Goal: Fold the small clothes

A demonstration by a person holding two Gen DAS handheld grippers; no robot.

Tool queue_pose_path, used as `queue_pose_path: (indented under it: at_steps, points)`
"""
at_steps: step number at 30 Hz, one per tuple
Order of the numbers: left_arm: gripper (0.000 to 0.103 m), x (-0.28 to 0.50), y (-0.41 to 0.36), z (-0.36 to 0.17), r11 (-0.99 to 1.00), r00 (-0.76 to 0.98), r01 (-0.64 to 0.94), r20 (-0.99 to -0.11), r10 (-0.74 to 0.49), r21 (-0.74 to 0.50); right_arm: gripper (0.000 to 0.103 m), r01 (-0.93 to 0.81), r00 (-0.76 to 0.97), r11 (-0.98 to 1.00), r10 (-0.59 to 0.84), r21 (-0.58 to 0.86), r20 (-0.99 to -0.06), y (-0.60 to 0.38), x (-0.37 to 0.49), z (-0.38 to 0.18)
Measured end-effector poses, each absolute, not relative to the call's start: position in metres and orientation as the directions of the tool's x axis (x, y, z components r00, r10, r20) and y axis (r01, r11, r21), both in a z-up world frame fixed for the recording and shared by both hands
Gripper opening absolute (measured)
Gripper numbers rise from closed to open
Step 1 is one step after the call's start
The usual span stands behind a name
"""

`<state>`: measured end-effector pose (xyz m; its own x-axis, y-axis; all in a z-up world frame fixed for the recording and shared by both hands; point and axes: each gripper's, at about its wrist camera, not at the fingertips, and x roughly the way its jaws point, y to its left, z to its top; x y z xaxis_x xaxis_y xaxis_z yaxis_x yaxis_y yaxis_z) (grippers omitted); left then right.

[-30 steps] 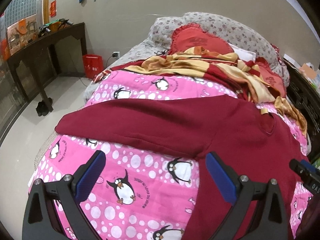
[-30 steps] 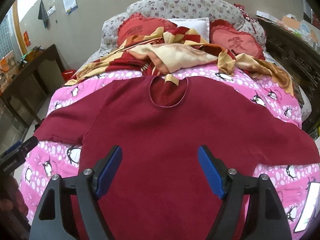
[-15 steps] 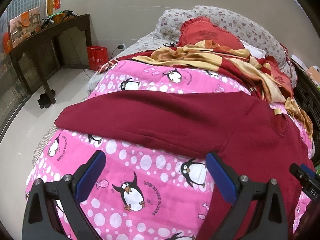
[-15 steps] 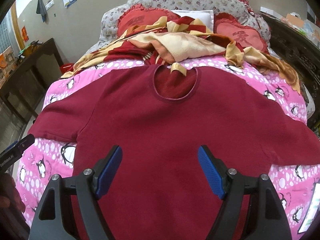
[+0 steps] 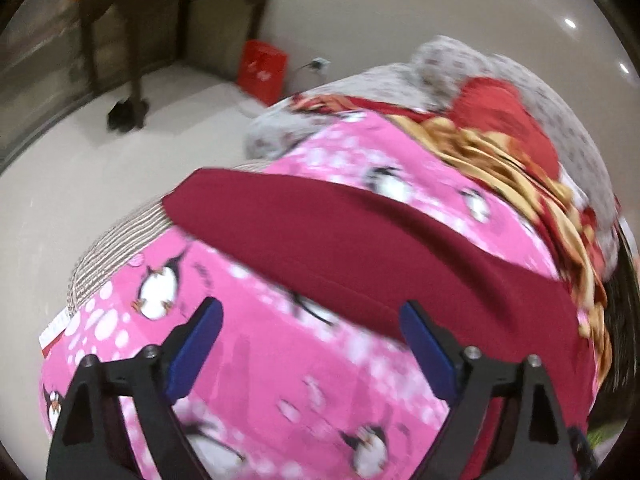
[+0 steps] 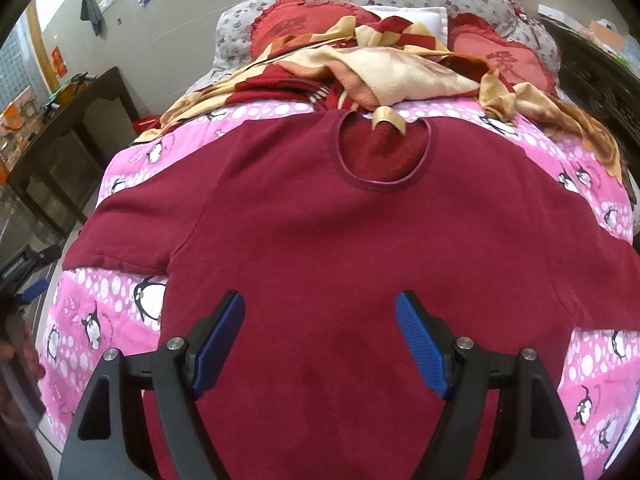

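Note:
A dark red long-sleeved top point(image 6: 320, 240) lies flat and spread out on a pink penguin quilt point(image 6: 100, 320), neck opening point(image 6: 384, 156) toward the pillows. My right gripper point(image 6: 320, 320) is open and empty, hovering over the top's lower body. In the blurred left wrist view, the top's left sleeve point(image 5: 340, 236) stretches across the quilt point(image 5: 260, 380). My left gripper point(image 5: 310, 328) is open and empty, just in front of the sleeve near the bed's left edge. The left gripper also shows at the left edge of the right wrist view point(image 6: 32, 288).
A red and yellow blanket point(image 6: 380, 64) is bunched beyond the top, a strip of it lying over the neck opening. Red heart cushions point(image 6: 508, 60) and floral pillows sit behind. A dark wooden table point(image 5: 172, 28), a red bin point(image 5: 262, 70) and bare floor lie left of the bed.
My left gripper has swung left toward the sleeve end and the bed's edge, blurring its view. My right gripper has moved slightly closer over the top. Both stay open.

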<state>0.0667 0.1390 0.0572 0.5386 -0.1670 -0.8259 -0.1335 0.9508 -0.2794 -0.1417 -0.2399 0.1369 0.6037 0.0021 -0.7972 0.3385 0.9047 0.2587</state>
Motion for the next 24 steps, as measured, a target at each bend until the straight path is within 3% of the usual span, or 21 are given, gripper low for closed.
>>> queue_pose_path:
  at_steps: [5,9,11,13,15,20,24]
  points:
    - [0.087,0.093,0.174,0.032,0.89,0.521,-0.306,-0.842,-0.141,-0.339,0.082,0.328,0.59,0.91,0.012,0.253,-0.808,-0.236,-0.14,0.131]
    - [0.087,0.11,0.175,0.028,0.879,0.553,-0.342,-0.828,-0.098,-0.333,0.082,0.337,0.58,0.91,0.002,0.242,-0.815,-0.238,-0.14,0.128]
    - [0.073,0.121,0.167,0.026,0.896,0.551,-0.315,-0.829,-0.094,-0.311,0.082,0.344,0.579,0.907,-0.002,0.242,-0.816,-0.241,-0.141,0.126]
    - [0.036,0.126,0.161,0.027,0.909,0.554,-0.315,-0.83,-0.059,-0.275,0.082,0.353,0.581,0.903,-0.007,0.244,-0.814,-0.245,-0.142,0.126]
    - [0.012,0.128,0.16,0.032,0.909,0.561,-0.281,-0.821,-0.105,-0.308,0.082,0.361,0.59,0.9,-0.015,0.246,-0.808,-0.25,-0.146,0.127]
    - [0.009,0.098,0.116,0.095,0.919,0.653,-0.056,-0.711,-0.261,-0.389,0.081,0.397,0.616,0.883,-0.056,0.249,-0.786,-0.272,-0.157,0.135]
    - [0.009,0.046,0.03,0.154,0.873,0.652,0.249,-0.594,-0.471,-0.42,0.081,0.445,0.622,0.858,-0.09,0.256,-0.778,-0.297,-0.166,0.139]
